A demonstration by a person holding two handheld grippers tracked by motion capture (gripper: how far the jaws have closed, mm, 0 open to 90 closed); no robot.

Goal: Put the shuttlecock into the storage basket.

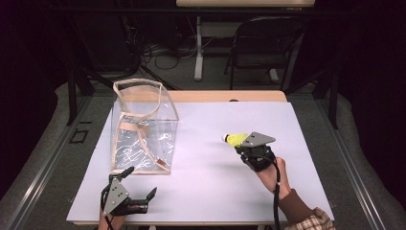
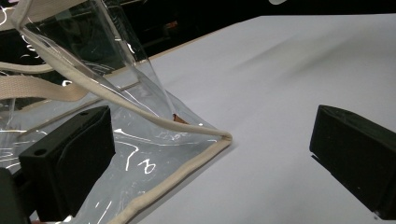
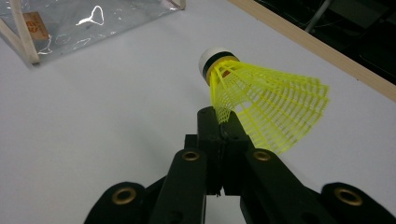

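Observation:
A yellow plastic shuttlecock (image 3: 261,100) with a white cork tip is pinched at its skirt edge by my right gripper (image 3: 224,116), jaws shut on the mesh. In the high view the shuttlecock (image 1: 234,139) hangs just above the white sheet, right of centre, at the right gripper (image 1: 244,146). A clear plastic tote bag (image 1: 143,127) with beige trim stands upright at the left. My left gripper (image 1: 141,183) stays open near the table's front edge, just in front of the bag. In the left gripper view the bag's bottom corner (image 2: 219,137) lies between the wide-apart jaws, touching neither pad.
A white sheet (image 1: 201,163) covers the table, whose wooden edge (image 1: 230,96) shows at the back. Beyond it stand a dark folding chair (image 1: 263,43) and a table leg with cables on the floor.

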